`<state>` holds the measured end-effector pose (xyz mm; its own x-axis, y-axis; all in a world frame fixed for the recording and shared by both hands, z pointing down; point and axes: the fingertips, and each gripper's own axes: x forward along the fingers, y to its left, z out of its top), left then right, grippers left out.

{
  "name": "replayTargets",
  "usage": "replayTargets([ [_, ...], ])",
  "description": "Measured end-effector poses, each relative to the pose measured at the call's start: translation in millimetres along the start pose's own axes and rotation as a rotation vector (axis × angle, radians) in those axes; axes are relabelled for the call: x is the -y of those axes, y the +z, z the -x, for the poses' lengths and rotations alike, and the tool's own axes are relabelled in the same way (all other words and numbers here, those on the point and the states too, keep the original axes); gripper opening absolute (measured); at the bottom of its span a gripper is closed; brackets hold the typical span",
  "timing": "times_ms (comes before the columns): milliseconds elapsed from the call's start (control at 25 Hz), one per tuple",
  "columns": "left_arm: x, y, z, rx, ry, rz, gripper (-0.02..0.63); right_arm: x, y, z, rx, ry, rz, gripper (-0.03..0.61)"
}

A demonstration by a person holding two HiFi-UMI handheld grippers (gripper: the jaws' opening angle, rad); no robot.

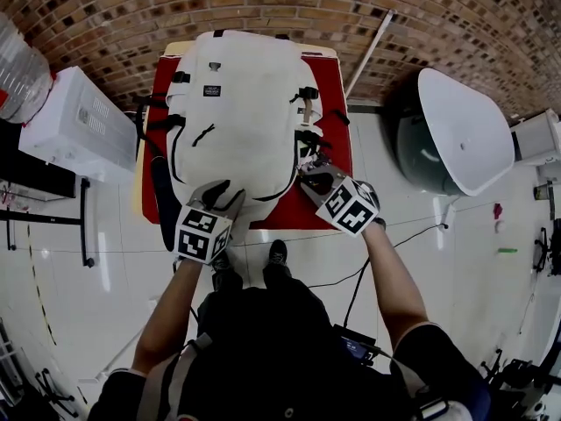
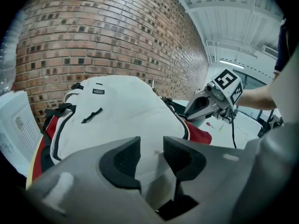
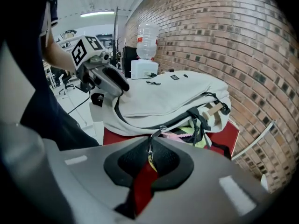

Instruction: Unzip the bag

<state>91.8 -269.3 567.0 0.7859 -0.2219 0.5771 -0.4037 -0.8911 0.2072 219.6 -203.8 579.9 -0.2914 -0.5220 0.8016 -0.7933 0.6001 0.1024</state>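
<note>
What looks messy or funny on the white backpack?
The backpack gapes open along its side, where pink and yellow-green stuff peeks out. That fits the job: the right tongs pinch the red zipper pull. Nothing looks broken or spilled.

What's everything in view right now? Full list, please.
white fabric backpack: one, white with black zips and straps, lying on the table
red zipper pull tab: one, red, on the backpack's zip at its near right side
red-topped table: one, red, against the wall
brick wall: one, brown, behind the table
white water dispenser: one, white, left of the table
clear water bottle: one, clear, on the dispenser
round shell chair: one, white, right of the table
thin white rod: one, white, leaning on the wall
left gripper: one, grey, jaws on the backpack's near edge
right gripper: one, grey, jaws shut on the pull tab
</note>
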Motion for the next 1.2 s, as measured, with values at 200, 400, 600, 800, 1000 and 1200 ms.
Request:
replayTargets([
  [200, 9.6, -1.1, -0.8, 0.005, -0.036, 0.002, 0.158, -26.9, 5.8, 7.2, 0.007, 0.053, -0.069, 0.029],
  [400, 17.4, -2.3, 2.1, 0.013, -0.072, -0.001, 0.158, -54.1, 8.2, 7.6, 0.004, 0.086, -0.145, 0.029],
  [600, 25.8, -6.3, 3.8, 0.015, -0.118, -0.006, 0.158, -78.5, 20.3, 6.5, 0.061, 0.15, -0.239, 0.031],
  [800, 55.4, -0.9, 8.3, 0.021, -0.213, -0.027, 0.156, -94.2, 28.1, 5.2, 0.097, 0.146, -0.281, 0.031],
  [1000, 62.0, -5.4, 13.9, 0.007, -0.224, -0.059, 0.156, -103.6, 30.9, 0.7, 0.094, 0.152, -0.268, 0.032],
  [1200, -1.7, -9.2, 33.3, -0.011, -0.111, -0.09, 0.156, -103.6, 30.9, 0.6, 0.076, 0.135, -0.275, 0.032],
])
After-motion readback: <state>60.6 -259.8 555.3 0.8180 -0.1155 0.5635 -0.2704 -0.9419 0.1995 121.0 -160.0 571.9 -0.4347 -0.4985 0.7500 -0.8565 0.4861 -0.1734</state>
